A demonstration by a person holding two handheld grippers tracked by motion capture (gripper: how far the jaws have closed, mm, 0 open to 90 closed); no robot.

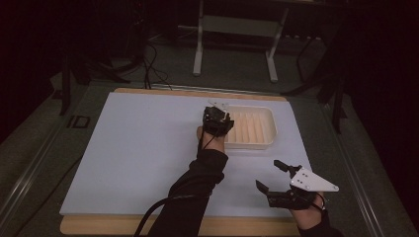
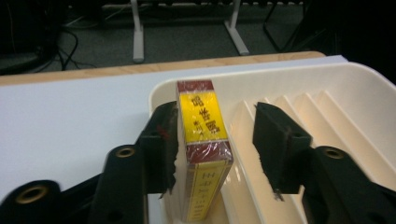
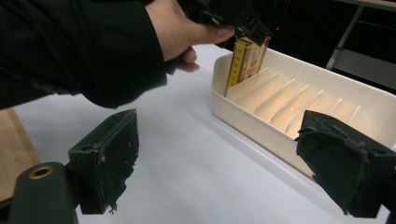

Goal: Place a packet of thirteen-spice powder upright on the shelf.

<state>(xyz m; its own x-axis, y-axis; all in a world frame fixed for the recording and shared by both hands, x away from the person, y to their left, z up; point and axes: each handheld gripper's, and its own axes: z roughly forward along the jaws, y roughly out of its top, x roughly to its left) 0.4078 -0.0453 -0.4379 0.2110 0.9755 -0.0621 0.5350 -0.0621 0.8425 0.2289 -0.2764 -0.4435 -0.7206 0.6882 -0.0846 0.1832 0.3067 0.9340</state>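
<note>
Nearest, by the desk's (image 1: 148, 143) front right corner, the right gripper (image 1: 276, 178) hovers with jaws spread wide, holding nothing. Farther in, the left gripper (image 1: 216, 120) has its jaws parted around a yellow-and-red box (image 2: 204, 144) standing upright in the end slot of the cream slotted tray (image 1: 269, 126), nearer the desk's far edge.

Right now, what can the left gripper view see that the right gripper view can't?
Only the left gripper view shows the yellow and red box's printed top face up close, with one pad of the left gripper against it and the other pad apart from it, and the floor stand legs beyond the table.

Only the right gripper view shows the person's hand and dark sleeve, plus the open right gripper hanging over the white mat.

Both show the box standing at the end of the cream slotted tray.
</note>
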